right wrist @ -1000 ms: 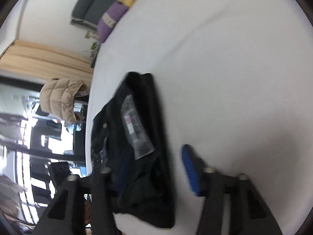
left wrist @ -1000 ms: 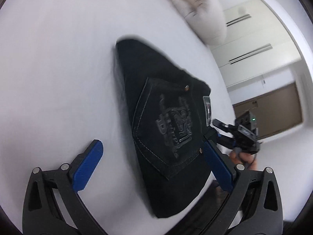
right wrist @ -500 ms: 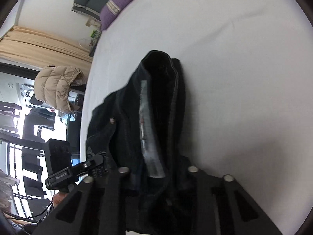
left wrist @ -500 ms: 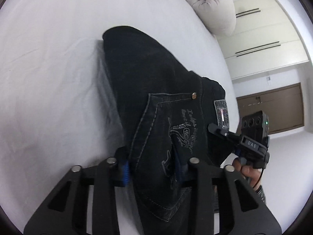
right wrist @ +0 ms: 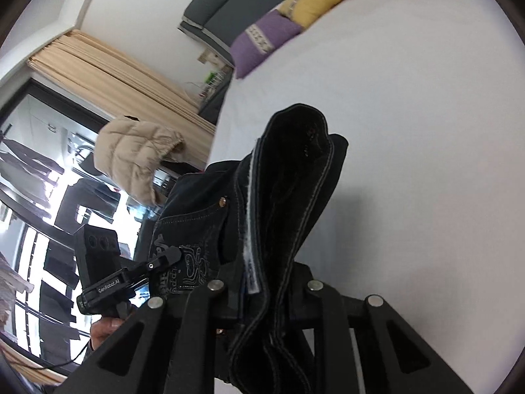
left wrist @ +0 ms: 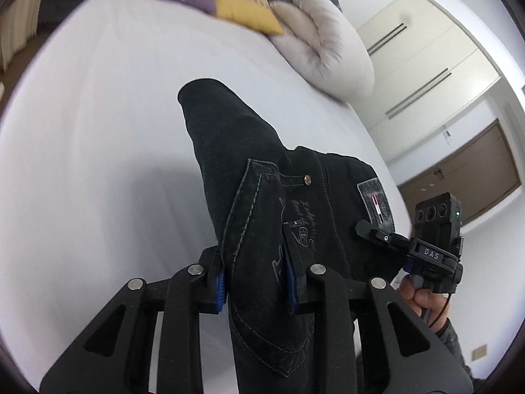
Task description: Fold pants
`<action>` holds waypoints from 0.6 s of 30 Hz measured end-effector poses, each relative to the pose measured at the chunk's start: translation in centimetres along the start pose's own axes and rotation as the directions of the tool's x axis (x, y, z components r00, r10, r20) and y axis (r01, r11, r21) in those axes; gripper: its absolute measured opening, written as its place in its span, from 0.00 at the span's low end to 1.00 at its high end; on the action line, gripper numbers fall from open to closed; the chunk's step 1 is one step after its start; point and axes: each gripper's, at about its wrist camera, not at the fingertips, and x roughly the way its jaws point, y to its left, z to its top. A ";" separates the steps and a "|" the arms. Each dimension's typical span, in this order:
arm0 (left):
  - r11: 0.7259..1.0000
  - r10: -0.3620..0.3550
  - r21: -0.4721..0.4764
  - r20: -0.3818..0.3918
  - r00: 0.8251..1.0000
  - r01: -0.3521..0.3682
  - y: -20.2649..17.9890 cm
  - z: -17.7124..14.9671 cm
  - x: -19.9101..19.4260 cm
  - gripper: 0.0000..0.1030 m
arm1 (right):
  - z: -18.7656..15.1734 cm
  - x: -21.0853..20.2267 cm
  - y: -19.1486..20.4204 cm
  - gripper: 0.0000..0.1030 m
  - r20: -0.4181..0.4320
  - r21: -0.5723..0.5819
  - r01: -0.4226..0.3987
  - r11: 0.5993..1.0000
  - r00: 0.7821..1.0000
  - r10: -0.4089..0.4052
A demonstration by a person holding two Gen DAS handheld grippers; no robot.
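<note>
**Black jeans gripped at both ends above a white bed**

The left gripper [left wrist: 256,282], its jaws having just closed, pinches the black jeans [left wrist: 262,177] at the back pocket; the right gripper [right wrist: 262,298] clamps the waistband edge. The folded jeans hang over the white bed [left wrist: 98,131], with cushions [left wrist: 242,3] along its far edge.

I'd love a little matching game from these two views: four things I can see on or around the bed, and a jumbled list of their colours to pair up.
Things:
1. pants
2. cushion beside the grey pillow
3. cushion nearest the curtain
4. puffer jacket

Colours:
A. beige
B. purple
C. black
D. yellow

Pairs: 1-C, 2-D, 3-B, 4-A.

The pants are clamped in both the left gripper and the right gripper, above the white bed.
</note>
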 end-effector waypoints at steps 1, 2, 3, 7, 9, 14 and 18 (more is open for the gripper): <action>1.000 0.017 0.005 0.011 1.000 -0.017 0.6 0.3 -0.1 0.24 | 0.7 1.3 0.5 0.19 -0.002 -0.002 -0.009 1.000 1.000 0.009; 0.999 0.035 0.008 0.019 0.999 -0.035 1.4 0.9 -0.3 0.24 | 1.3 2.7 0.9 0.19 -0.007 -0.002 -0.017 1.000 1.000 0.017; 0.999 0.053 0.006 0.023 0.998 -0.054 3.0 1.9 -0.9 0.24 | 1.7 3.8 1.0 0.19 -0.010 -0.001 -0.022 1.000 1.000 0.022; 0.996 0.093 -0.009 0.010 0.996 -0.092 8.0 3.3 -0.1 0.24 | 2.8 8.8 0.3 0.19 -0.042 0.045 -0.035 0.998 0.998 0.037; 0.995 0.099 -0.022 -0.014 0.995 -0.100 10.3 3.4 1.5 0.24 | 2.9 10.7 -1.0 0.19 -0.072 0.072 -0.029 0.997 0.997 0.035; 0.994 0.069 -0.082 -0.082 0.994 -0.076 15.7 0.8 5.3 0.31 | 1.4 14.3 -6.3 0.26 -0.126 0.193 -0.039 0.980 0.990 0.064; 0.990 -0.026 -0.139 -0.039 0.999 0.020 18.7 -0.7 5.8 0.35 | 0.8 14.7 -8.9 0.24 -0.090 0.250 -0.183 0.951 0.974 0.210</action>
